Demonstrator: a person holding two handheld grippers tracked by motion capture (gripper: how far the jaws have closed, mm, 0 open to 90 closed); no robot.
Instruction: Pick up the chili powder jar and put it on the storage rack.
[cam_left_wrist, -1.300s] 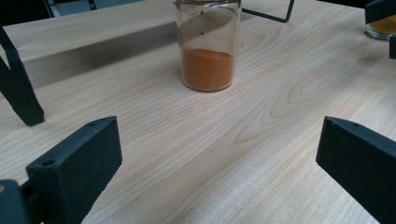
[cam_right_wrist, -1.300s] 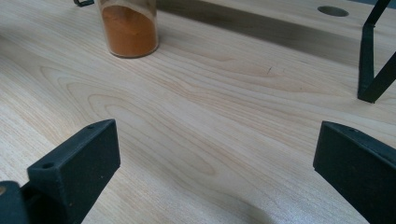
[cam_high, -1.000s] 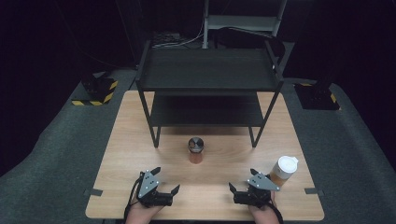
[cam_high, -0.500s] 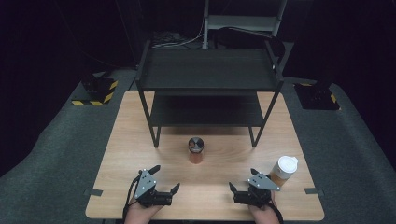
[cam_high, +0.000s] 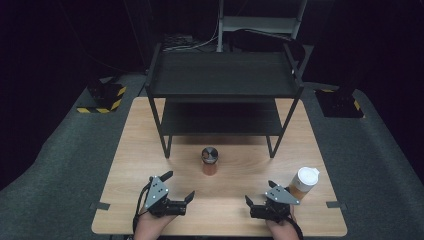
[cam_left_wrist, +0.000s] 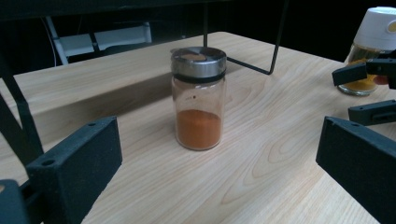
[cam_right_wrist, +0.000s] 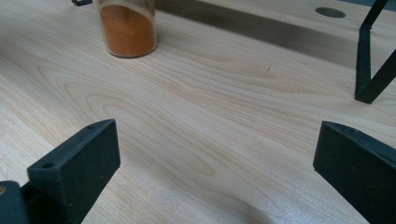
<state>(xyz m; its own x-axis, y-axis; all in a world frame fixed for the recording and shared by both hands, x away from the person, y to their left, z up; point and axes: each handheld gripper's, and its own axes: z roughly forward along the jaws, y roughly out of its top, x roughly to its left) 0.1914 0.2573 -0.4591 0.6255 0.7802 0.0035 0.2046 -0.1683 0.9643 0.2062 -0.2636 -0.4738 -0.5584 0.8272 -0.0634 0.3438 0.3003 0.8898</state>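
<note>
Spice jar (cam_high: 209, 160) with the steel lid stands upright mid-tabletop, just in front of the black rack (cam_high: 222, 82), part full of orange powder; the white-capped bottle (cam_high: 303, 183) stands near the right edge. Left gripper (cam_high: 178, 187) and right gripper (cam_high: 258, 197) both rest at the near edge, jaws spread wide, holding nothing; the step looks like the approach, with no reach begun. Next, the left gripper, already facing the jar, probably needs to advance and straddle its glass body below the lid.
</note>
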